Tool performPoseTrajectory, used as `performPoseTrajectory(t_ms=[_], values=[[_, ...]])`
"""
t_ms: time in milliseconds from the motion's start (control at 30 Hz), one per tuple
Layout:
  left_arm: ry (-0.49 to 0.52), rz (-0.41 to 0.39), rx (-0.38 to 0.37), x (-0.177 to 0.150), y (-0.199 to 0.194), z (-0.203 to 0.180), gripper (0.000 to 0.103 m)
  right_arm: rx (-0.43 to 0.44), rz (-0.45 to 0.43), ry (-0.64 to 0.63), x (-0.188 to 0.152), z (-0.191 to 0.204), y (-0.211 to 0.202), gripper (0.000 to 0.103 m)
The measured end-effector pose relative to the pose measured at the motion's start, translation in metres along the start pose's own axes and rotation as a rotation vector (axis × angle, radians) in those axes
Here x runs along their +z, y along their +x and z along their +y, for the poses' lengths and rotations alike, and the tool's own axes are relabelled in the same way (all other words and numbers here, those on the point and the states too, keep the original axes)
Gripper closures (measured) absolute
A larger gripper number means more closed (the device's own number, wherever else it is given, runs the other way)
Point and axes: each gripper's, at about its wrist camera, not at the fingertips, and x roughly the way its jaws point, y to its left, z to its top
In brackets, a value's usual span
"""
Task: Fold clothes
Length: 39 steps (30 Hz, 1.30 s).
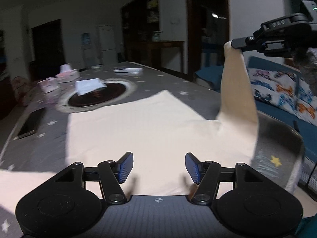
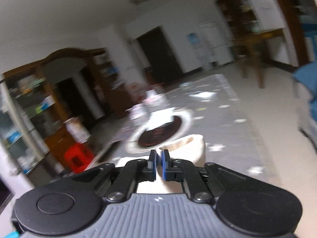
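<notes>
A cream long-sleeved top (image 1: 138,127) lies spread flat on the grey star-patterned table cover (image 1: 39,142). My left gripper (image 1: 159,167) is open, with its blue pads low over the near part of the top, holding nothing. My right gripper (image 2: 159,165) is shut on the cuff of the cream sleeve (image 2: 186,144). In the left wrist view the right gripper (image 1: 237,44) holds that sleeve (image 1: 237,91) lifted high at the right, and the sleeve hangs down to the body of the top.
A dark round plate with a white ring (image 1: 99,95) lies beyond the top, with white papers (image 1: 89,85) and pink boxes (image 1: 65,75) near it. A phone (image 1: 29,125) lies at the left. A patterned blue sofa (image 1: 281,95) stands right of the table. A red stool (image 2: 77,158) stands on the floor.
</notes>
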Motion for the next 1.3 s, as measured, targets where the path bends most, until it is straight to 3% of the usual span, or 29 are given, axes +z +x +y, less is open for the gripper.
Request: performPoseTrajectory(t_ms=[267,367,500,533,633,767,967,1100,1300], values=[[-0.099,-0.004,0.108,-0.018,-0.024,0.039,0.040,0.213,0.135,-0.072,-0.020,0.080,0.077,0.098],[-0.118,0.005,0.122,-0.025,-0.029,0.046,0.040,0.265,0.188,-0.081,-0.038,0.098,0.100,0.098],[-0.131,0.017,0.128,-0.030,-0.030,0.051,0.040,0.284,0.240,-0.111,-0.053,0.110,0.111,0.090],[-0.131,0.017,0.128,-0.031,-0.031,0.052,0.040,0.278,0.245,-0.123,-0.054,0.110,0.110,0.085],[-0.134,0.008,0.127,-0.029,-0.032,0.054,0.040,0.218,0.251,-0.177,-0.054,0.100,0.093,0.084],[-0.134,-0.011,0.088,-0.023,-0.028,0.051,0.042,0.081,0.306,-0.307,-0.063,0.079,0.072,0.084],[-0.111,-0.003,0.010,-0.018,-0.010,0.038,0.059,-0.059,0.391,-0.358,-0.096,0.048,0.055,0.084],[-0.098,0.038,0.006,-0.021,0.004,0.037,0.063,-0.089,0.418,-0.351,-0.104,0.037,0.054,0.084],[-0.138,0.059,0.015,-0.025,0.006,0.046,0.064,-0.057,0.343,-0.393,-0.083,0.047,0.073,0.084]])
